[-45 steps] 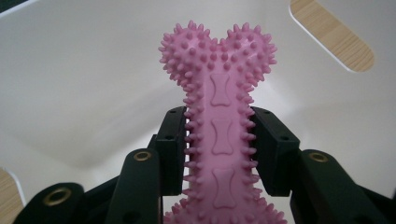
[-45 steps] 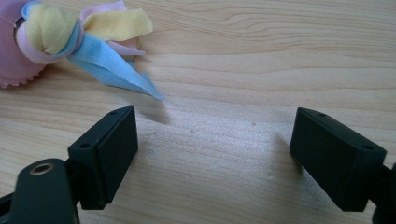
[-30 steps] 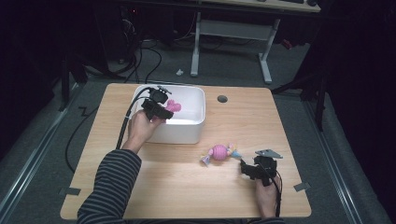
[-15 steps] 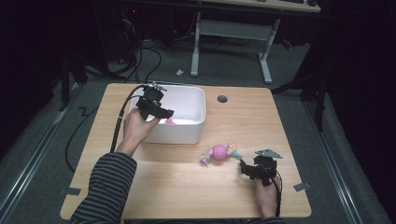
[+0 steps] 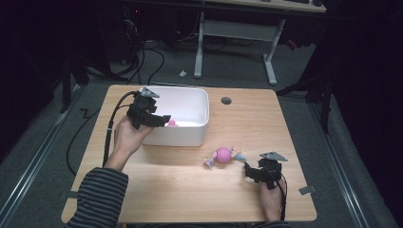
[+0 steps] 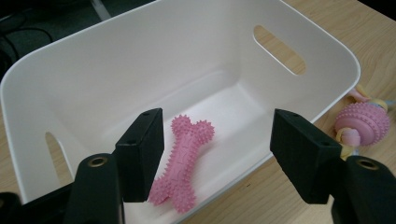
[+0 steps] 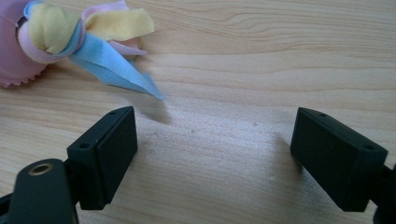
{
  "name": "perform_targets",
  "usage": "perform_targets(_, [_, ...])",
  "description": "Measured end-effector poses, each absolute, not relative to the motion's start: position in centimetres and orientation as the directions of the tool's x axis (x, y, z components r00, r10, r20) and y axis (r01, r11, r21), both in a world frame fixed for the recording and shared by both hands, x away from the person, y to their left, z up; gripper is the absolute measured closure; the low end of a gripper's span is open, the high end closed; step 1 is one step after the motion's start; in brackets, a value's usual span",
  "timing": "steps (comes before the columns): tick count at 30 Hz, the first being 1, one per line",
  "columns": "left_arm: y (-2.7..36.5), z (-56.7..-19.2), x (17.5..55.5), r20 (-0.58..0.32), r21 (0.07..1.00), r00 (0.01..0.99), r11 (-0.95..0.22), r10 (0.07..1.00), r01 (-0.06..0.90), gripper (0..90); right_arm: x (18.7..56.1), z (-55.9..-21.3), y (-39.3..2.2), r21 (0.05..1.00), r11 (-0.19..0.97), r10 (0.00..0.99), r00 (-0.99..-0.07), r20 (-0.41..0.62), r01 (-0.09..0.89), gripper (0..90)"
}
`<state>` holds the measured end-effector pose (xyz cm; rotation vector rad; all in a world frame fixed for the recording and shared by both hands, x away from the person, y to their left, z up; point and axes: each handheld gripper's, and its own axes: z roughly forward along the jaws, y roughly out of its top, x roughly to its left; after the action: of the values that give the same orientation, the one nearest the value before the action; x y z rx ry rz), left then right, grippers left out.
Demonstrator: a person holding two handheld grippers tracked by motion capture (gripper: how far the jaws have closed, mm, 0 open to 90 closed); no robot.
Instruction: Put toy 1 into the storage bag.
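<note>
A pink spiky bone toy (image 6: 184,158) (image 5: 172,123) lies flat on the floor of the white bin (image 5: 190,118) (image 6: 116,70). My left gripper (image 5: 164,119) (image 6: 217,140) hovers at the bin's left rim; its jaws have just been opening and now stand open, with nothing pressed between them. A pink spiky ball with pastel cloth tails (image 5: 222,155) (image 6: 364,123) (image 7: 28,42) rests on the table in front of the bin. My right gripper (image 5: 247,168) (image 7: 212,135) sits low on the table just right of the ball, open and empty, its jaws short of the blue cloth tail (image 7: 116,70).
The wooden table (image 5: 285,118) has a round cable hole (image 5: 226,100) behind and to the right of the bin. A black cable (image 5: 110,130) trails from the left gripper off the table's left side. Dark floor and a desk frame lie beyond.
The left gripper has let go of the pink bone, which now lies in the bin, and has drawn back left and a little up. The right gripper has stayed put.
</note>
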<state>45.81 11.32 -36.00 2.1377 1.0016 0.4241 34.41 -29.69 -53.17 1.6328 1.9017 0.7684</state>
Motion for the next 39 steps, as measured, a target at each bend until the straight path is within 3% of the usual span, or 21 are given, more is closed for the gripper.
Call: perform_targets(39, [14.7, -37.8, 39.9, -0.024, 0.788, 0.64, -0.379, 0.768, 0.485, 33.2, 34.4, -53.2, -29.7, 0.707, 0.117, 0.989, -0.147, -0.019, 0.697, 14.9])
